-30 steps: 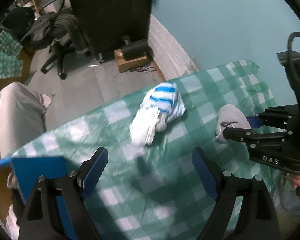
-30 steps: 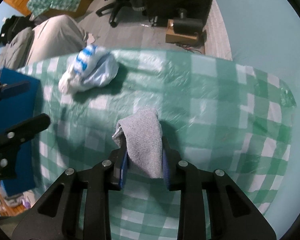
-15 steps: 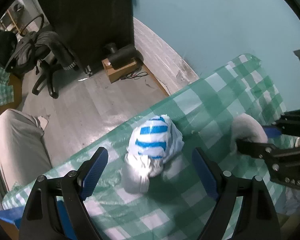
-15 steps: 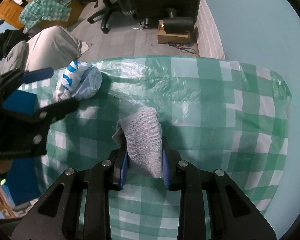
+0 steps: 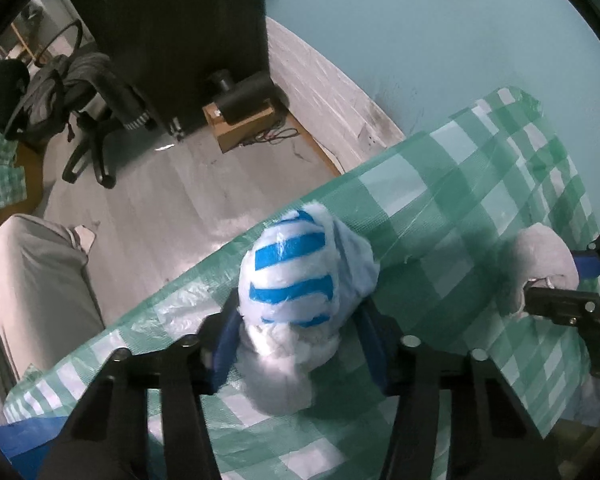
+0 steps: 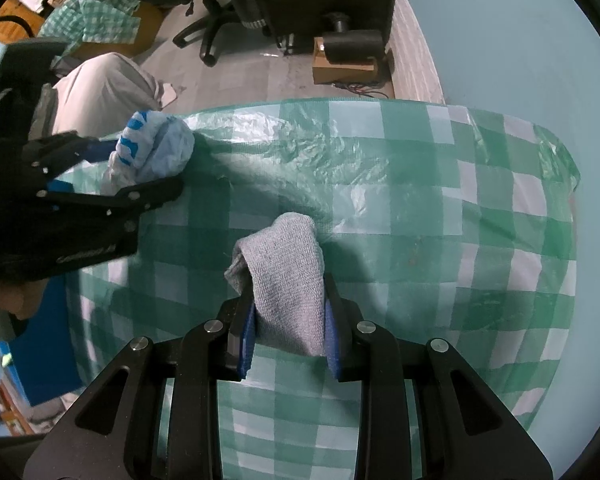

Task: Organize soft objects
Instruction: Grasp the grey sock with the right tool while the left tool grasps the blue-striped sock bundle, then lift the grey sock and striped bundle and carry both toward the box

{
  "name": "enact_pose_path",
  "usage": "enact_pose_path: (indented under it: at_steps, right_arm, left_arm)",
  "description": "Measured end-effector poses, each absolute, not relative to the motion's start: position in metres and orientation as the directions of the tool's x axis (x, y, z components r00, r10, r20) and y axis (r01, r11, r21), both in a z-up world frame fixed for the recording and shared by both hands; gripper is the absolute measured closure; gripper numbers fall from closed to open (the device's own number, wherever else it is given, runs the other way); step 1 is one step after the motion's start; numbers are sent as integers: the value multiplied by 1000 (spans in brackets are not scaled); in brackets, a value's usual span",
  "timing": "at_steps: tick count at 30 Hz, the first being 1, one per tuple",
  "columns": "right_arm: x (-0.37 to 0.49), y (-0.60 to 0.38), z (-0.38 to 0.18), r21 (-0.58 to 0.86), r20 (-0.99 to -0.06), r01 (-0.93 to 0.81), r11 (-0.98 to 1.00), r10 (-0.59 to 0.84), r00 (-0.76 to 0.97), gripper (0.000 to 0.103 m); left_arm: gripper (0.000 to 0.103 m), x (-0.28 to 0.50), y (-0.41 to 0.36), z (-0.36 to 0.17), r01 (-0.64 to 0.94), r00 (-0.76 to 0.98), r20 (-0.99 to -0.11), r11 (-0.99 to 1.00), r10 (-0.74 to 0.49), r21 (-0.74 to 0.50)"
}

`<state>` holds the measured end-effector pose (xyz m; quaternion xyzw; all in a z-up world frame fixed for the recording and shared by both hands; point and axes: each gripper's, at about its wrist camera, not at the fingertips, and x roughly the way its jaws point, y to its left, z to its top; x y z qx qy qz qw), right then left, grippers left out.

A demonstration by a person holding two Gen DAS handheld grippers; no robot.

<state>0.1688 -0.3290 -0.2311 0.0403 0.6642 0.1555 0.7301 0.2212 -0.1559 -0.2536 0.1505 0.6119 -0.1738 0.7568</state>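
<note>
A white soft bundle with blue stripes (image 5: 296,272) lies near the far edge of the green checked tablecloth (image 5: 440,208). My left gripper (image 5: 300,320) points down over it and its jaws are closing, the blue pads pressing the bundle's two sides. The right wrist view shows the same grip, with the left gripper (image 6: 148,168) around the bundle (image 6: 152,148) at the table's left. My right gripper (image 6: 288,320) is shut on a folded grey cloth (image 6: 288,272), held just above the table. The left wrist view has that cloth (image 5: 540,256) at its right edge.
A blue box (image 6: 40,340) stands at the table's left side. A person's leg in grey trousers (image 5: 28,280) is beside the table. Beyond the far edge are the floor, an office chair (image 5: 92,120), a dark cabinet (image 5: 172,32) and a cardboard box (image 5: 240,128).
My left gripper has come down over the striped bundle and its wide-open jaws have closed in on it. The right gripper still holds the grey cloth as before.
</note>
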Motion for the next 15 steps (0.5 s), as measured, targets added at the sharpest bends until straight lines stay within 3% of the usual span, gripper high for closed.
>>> enact_pose_path:
  at_steps: [15]
  right_arm:
    - [160, -334, -225, 265, -954, -194, 945, 286, 90, 76]
  left_arm:
    - [63, 186, -150, -237, 414, 261, -964, 908, -56, 59]
